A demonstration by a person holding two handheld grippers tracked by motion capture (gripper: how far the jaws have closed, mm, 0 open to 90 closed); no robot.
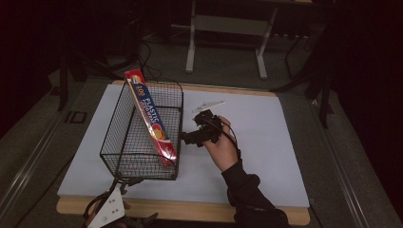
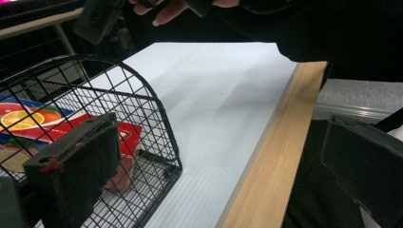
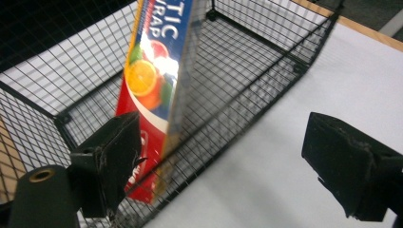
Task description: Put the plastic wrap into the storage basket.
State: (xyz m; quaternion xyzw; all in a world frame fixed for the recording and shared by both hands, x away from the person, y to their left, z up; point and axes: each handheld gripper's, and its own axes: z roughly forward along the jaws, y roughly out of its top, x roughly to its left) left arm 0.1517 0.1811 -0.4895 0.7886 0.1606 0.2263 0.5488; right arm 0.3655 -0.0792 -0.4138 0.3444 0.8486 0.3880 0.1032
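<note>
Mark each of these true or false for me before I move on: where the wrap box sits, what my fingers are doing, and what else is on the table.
1. The plastic wrap box leans tilted inside the wire basket. True.
2. The right gripper is shut on the box. False: its fingers are spread open, just outside the basket's wall.
3. The left gripper is open near the table's front edge. True.
4. The basket lies tipped on its side. False: it stands upright on the white table top.
5. A small pale item lies on the table beyond the right gripper. True; it is too small to identify.
</note>
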